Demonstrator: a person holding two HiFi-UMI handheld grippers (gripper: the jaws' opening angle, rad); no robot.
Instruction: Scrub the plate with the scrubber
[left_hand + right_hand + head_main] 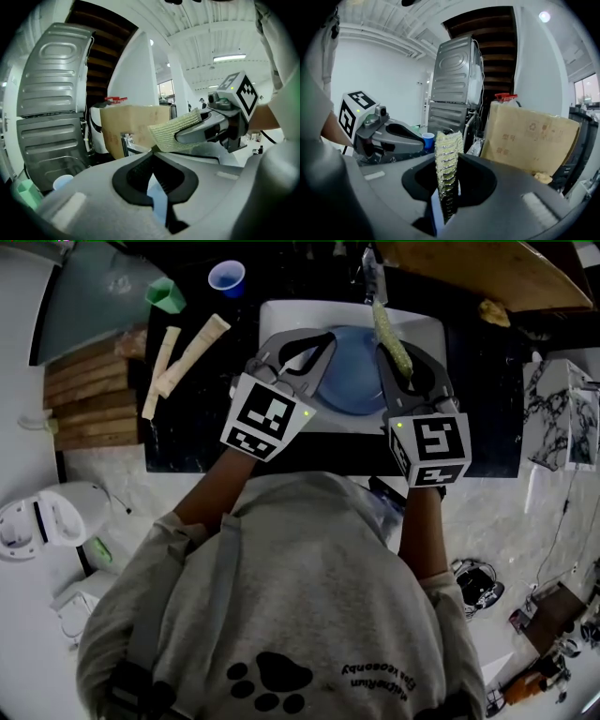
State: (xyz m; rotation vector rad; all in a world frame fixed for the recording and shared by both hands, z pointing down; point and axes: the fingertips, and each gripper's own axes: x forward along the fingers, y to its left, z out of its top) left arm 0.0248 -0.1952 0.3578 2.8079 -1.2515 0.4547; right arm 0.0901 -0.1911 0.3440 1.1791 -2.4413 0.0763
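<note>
Starting at the tongs: the left tongs [152,165] are clamped on the edge of the blue plate [158,204]. You can see a thin blue sliver pinched right between the jaws in the left gripper view. The right tongs [447,187] are squeezed tight on the scrubber [448,152], which sticks up out of them like a floppy green-yellow strip.

From the head view, the plate [349,381] hangs over the white basin [281,315] at the middle of the counter [187,432], gripped at its left rim. The scrubber [390,336] runs along the plate's right side. I honestly can't tell if it's touching the plate or just held beside it.

So the setup looks done, with both things picked up and brought together. There's no foam or wet streaks I can make out on the plate, so my guess is the actual scrubbing is still mostly ahead.

Further out, a blue cup [226,277] sits near the counter's far edge and two tubes [187,354] lie toward its left edge, none of it in the way.
</note>
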